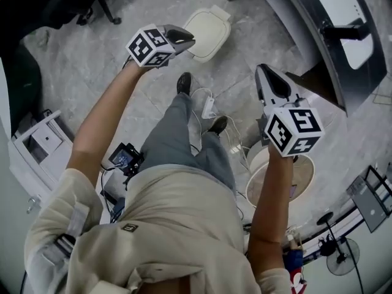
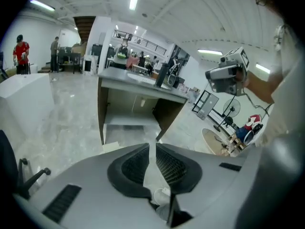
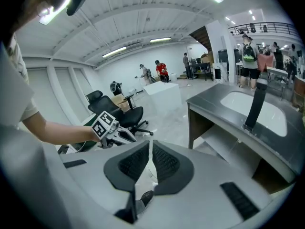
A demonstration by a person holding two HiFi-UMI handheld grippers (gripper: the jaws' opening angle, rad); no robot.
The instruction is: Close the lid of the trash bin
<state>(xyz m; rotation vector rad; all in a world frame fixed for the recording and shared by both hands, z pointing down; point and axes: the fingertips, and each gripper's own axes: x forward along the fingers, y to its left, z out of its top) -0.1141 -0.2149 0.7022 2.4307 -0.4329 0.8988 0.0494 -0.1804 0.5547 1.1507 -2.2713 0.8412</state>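
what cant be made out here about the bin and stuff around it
- Trash bin: head view, left gripper covers its left edge; lid's seam too small to judge.
- Left gripper view: white scrap behind the jaws, mostly hidden by them.
- Sink table: cut off by head view's edges.
- Distant people: right gripper view, too small.

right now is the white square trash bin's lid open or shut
Shut: in the head view the white lid lies flat over the white square trash bin.
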